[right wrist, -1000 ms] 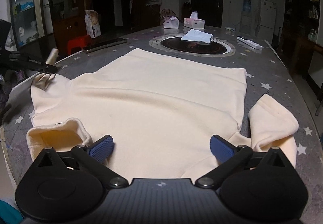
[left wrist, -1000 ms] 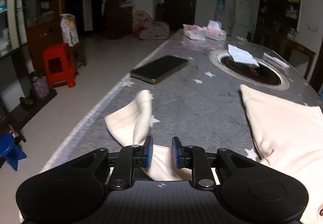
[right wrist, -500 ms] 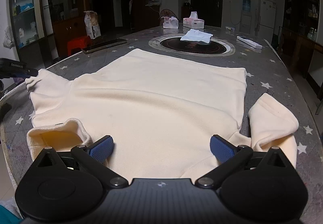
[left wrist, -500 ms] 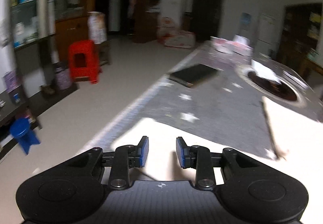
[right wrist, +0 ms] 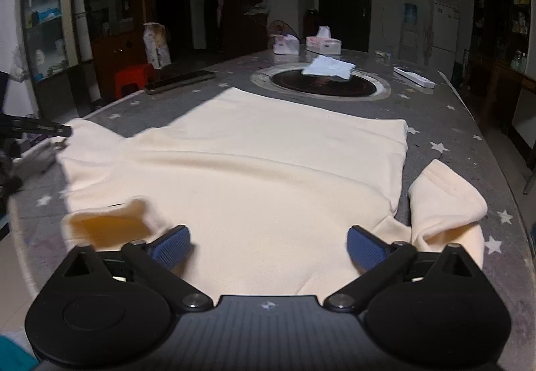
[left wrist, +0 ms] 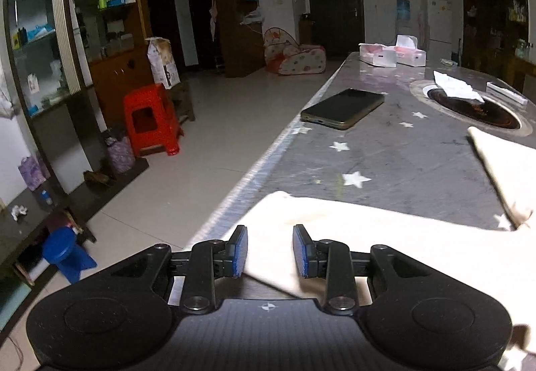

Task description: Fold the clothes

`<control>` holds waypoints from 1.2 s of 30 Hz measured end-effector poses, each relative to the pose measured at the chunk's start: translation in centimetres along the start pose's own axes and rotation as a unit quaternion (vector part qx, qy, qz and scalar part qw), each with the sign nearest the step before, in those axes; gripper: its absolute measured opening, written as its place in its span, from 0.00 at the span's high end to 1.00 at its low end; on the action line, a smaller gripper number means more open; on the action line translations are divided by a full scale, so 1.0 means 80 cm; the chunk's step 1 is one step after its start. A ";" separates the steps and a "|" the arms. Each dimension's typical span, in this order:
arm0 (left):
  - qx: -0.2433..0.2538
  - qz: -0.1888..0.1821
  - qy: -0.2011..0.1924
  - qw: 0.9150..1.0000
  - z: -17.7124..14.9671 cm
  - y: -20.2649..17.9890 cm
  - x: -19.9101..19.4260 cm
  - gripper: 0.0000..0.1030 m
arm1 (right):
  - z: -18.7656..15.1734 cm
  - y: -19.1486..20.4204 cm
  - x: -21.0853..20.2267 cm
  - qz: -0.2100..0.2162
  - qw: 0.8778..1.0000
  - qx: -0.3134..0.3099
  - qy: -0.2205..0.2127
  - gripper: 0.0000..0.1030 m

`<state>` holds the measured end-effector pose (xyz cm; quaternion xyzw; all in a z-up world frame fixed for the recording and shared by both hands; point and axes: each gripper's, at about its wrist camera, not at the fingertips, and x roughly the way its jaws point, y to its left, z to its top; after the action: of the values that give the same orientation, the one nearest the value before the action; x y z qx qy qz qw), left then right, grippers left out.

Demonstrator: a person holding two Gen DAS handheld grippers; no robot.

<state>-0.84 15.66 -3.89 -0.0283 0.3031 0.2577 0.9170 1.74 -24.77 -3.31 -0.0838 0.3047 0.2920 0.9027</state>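
Left wrist view: the left tool [left wrist: 269, 250] hovers over the left edge of the table [left wrist: 402, 150], its blue pads apart with a clear gap between them and nothing held. Beneath and ahead of it lies one sleeve [left wrist: 368, 230] of the cream sweatshirt, spread flat toward the table's edge. A phone [left wrist: 343, 108] lies farther along the same edge, well apart from the cloth.

Right wrist view: the right tool [right wrist: 268, 245] has its pads spread wide over the near part of the sweatshirt [right wrist: 251, 156], gripping nothing. The garment lies spread across the near half of the table, body flat, the other sleeve [right wrist: 445, 203] bunched toward the right edge, and the collar opening [right wrist: 107, 223] at the near left. The left tool's tip shows at the far left, just beside the spread sleeve.

The cloth looks like thick fleece: soft, limp and light, likely to sag and drape rather than hold a shape, and not slippery on the table's cover. I judge the cuffs, shoulder seams and hem corners the best places to pinch, since the doubled fabric there gives the pads something firm; a pinch in the middle of the body would only raise one layer.
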 end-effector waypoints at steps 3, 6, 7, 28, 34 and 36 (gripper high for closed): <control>-0.007 -0.002 0.003 1.000 0.001 0.002 -0.003 0.68 | -0.005 0.005 -0.021 0.001 1.000 -0.003 -0.008 0.11; -0.021 -0.021 0.006 1.000 0.004 -0.004 -0.013 0.70 | -0.006 -0.006 -0.032 -0.033 0.999 0.013 -0.016 0.19; -0.026 -0.034 0.005 0.999 0.005 -0.008 -0.019 0.70 | -0.005 -0.013 -0.035 -0.047 0.999 0.019 -0.019 0.21; 0.034 -0.223 0.013 0.974 -0.016 -0.122 -0.083 0.69 | -0.002 -0.144 -0.027 -0.138 0.971 0.189 -0.046 0.95; 0.038 -0.218 0.015 0.975 -0.016 -0.119 -0.080 0.69 | -0.001 -0.152 -0.049 -0.161 0.965 0.196 -0.065 0.98; 0.038 -0.218 0.017 0.975 -0.018 -0.118 -0.078 0.69 | -0.001 -0.158 -0.055 -0.163 0.963 0.204 -0.066 0.98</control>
<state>-1.25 4.38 -2.45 -0.0635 0.3148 0.0394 0.9462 6.17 -37.18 -1.10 0.0727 0.2794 0.0775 0.9543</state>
